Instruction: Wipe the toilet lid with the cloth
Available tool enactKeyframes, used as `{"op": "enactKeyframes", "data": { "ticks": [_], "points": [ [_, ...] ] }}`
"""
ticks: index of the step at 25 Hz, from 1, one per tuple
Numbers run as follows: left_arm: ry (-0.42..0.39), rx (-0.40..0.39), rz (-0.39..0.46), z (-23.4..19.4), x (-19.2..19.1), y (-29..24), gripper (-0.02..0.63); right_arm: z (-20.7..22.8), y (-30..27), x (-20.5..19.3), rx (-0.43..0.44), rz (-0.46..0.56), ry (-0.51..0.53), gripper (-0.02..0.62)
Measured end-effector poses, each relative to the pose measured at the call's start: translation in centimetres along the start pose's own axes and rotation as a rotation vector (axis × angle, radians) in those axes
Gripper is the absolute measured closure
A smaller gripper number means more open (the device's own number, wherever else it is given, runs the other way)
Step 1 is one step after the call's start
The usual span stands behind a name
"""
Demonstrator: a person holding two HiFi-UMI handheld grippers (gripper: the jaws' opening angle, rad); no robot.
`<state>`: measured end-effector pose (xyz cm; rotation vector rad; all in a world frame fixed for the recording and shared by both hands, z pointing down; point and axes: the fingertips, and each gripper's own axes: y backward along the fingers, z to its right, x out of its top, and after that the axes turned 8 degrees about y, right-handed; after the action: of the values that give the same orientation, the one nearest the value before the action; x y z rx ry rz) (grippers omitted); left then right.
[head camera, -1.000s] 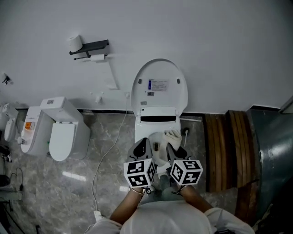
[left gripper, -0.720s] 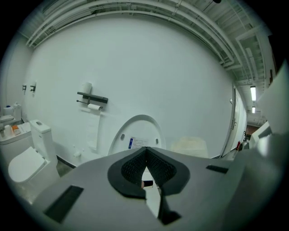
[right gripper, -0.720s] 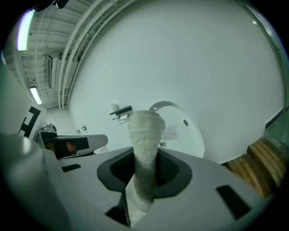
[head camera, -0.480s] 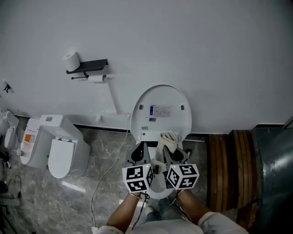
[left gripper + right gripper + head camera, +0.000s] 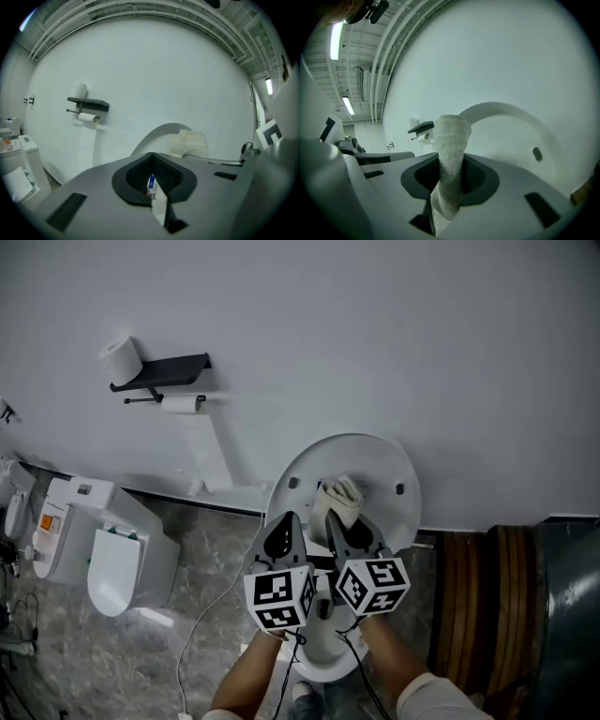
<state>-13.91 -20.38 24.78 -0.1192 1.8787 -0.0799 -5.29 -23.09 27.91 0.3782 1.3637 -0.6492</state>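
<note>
The white toilet lid (image 5: 375,486) stands raised against the wall. A folded white cloth (image 5: 337,497) rests against its inner face near the top. My right gripper (image 5: 343,524) is shut on the cloth (image 5: 451,140), which sticks up from between its jaws in front of the lid (image 5: 511,136). My left gripper (image 5: 282,526) hangs just left of it, jaws shut with nothing between them. In the left gripper view the lid (image 5: 157,136) and cloth (image 5: 190,143) lie ahead to the right of my left gripper (image 5: 152,182).
A black shelf with toilet rolls (image 5: 159,368) hangs on the wall at upper left. A second white toilet unit (image 5: 103,540) stands on the floor at left. Wooden slats (image 5: 487,596) lie to the right. A cable (image 5: 211,610) runs across the marble floor.
Both grippers have moved up from over the bowl to the raised lid. The cloth now lies high on the lid's inner face.
</note>
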Motion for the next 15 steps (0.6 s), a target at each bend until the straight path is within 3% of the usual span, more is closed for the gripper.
{"op": "enactKeyframes", "data": {
  "ticks": [4, 10, 12, 15],
  "points": [
    [0.005, 0.015, 0.015, -1.6, -0.6, -3.2, 0.594, 0.9, -4.9, 0.1, 0.039, 0.035, 0.002, 0.502],
    [0.012, 0.027, 0.02, -2.9, -1.2, -4.9, 0.594, 0.6, -9.7, 0.3, 0.117, 0.073, 0.094, 0.502],
    [0.019, 0.032, 0.018, -3.0, -1.5, -5.1, 0.594, 1.1, -10.6, 0.5, 0.107, 0.075, 0.126, 0.502],
    [0.029, 0.034, 0.009, -2.9, -2.0, -5.3, 0.594, 3.4, -10.6, 1.0, 0.022, 0.085, 0.127, 0.502]
  ]
}}
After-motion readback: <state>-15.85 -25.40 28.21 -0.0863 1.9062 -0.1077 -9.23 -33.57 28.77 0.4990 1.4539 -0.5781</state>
